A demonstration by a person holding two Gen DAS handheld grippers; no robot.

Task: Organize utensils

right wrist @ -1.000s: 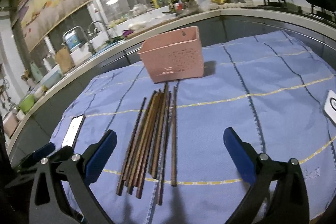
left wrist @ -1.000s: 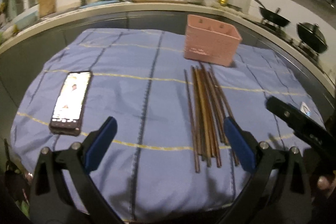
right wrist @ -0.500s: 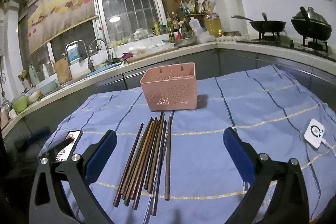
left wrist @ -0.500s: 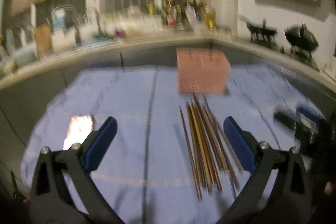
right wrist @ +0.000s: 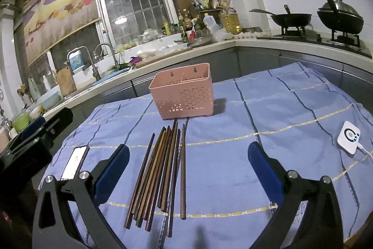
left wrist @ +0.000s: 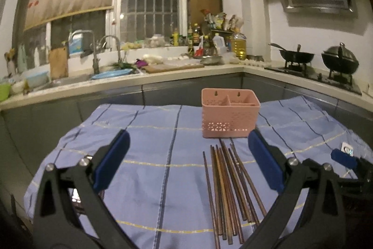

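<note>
We see a bundle of dark brown wooden chopsticks [left wrist: 229,193] lying flat and roughly parallel on the blue striped cloth [left wrist: 149,169], tips toward a pink plastic utensil holder [left wrist: 229,114]. The holder stands upright just beyond them, perforated low on its front, divided into compartments that look empty.

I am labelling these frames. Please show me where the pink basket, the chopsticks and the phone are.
pink basket [right wrist: 184,97]: right wrist view, on its perforated front wall.
chopsticks [right wrist: 160,169]: right wrist view, on the middle of the bundle lying on the cloth.
phone [right wrist: 74,162]: right wrist view, on its lit screen.
</note>
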